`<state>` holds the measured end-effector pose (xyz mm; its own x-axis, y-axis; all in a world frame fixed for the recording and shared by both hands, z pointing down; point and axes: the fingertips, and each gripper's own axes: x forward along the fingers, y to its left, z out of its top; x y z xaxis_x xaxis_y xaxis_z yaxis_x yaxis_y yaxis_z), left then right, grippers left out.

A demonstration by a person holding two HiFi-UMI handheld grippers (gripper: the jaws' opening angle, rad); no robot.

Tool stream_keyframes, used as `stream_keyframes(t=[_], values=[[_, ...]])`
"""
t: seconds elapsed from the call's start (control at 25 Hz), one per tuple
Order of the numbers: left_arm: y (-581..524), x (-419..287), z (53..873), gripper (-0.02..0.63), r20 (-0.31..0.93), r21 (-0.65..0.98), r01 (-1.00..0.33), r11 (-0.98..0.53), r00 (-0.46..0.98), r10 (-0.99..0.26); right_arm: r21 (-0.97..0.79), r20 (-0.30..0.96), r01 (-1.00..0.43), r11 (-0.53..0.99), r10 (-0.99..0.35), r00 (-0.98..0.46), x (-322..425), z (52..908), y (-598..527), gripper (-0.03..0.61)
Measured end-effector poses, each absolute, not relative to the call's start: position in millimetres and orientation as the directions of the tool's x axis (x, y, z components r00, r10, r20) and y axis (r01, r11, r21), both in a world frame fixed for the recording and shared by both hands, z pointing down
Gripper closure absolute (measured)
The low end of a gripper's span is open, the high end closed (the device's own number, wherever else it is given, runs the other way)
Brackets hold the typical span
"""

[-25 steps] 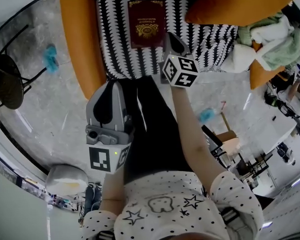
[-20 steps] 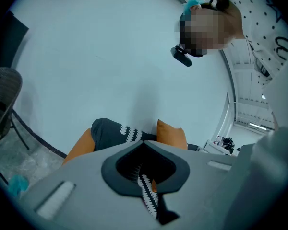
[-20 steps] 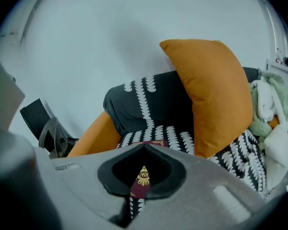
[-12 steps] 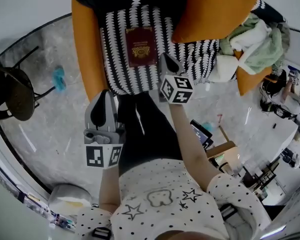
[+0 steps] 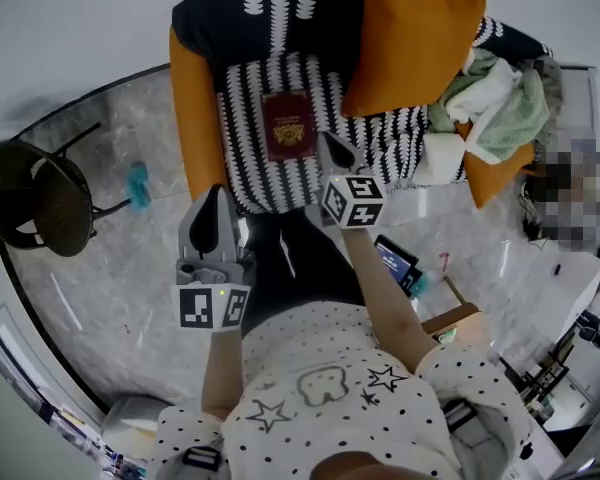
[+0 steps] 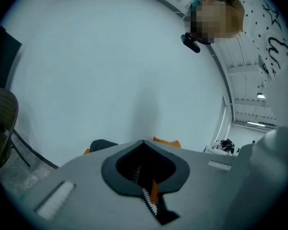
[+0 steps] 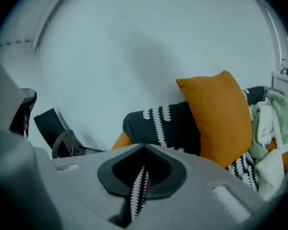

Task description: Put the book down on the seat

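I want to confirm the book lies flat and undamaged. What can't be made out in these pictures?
- Head view: the book cover print is too small to read, and its underside is hidden against the seat.
- Right gripper view: the right gripper itself hides nearly all of the book.
- Left gripper view: the left gripper blocks almost the whole seat.

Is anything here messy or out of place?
Only the heap of clothes, crumpled untidily over one arm of the chair beside the orange cushion. The book lies flat and square on the seat.
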<state>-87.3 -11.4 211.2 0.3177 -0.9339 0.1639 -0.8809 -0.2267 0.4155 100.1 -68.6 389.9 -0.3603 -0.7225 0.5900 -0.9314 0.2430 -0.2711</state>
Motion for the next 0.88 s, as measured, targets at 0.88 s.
stream_keyframes(t=[0.88], values=[[-13, -71, 137, 0.618, 0.058, 0.395, -0.859, -0.327, 0.378, -0.924, -0.291, 0.494, -0.904, 0.314, -0.760, -0.423, 95, 296, -65, 0.586]])
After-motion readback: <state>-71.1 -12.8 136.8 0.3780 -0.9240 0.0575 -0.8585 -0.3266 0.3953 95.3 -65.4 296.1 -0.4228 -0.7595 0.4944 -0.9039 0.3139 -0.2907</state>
